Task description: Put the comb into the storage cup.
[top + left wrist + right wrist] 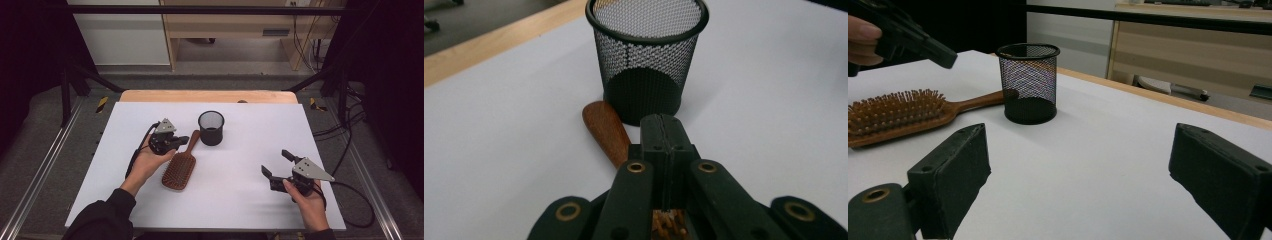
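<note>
Left gripper: jaws pressed together with nothing between them, hovering over the hairbrush handle, tips aimed toward the mesh cup.
Right gripper: jaws spread wide, nothing between them, held over the near right part of the table, well apart from the brush and the cup.
Hairbrush: one, wooden, lying bristles up on the white table; its handle tip ends just beside the foot of the cup (touching or not, cannot tell).
Mesh cup: one, black, upright, toward the far middle of the table.
Edges: a bare wooden strip runs along the far edge behind the cup; metal rails flank the table left and right.
Open room: the whole right half between cup and right gripper is bare white surface; bare surface also left of the left hand.
Count: two grippers, one brush, one cup.
</note>
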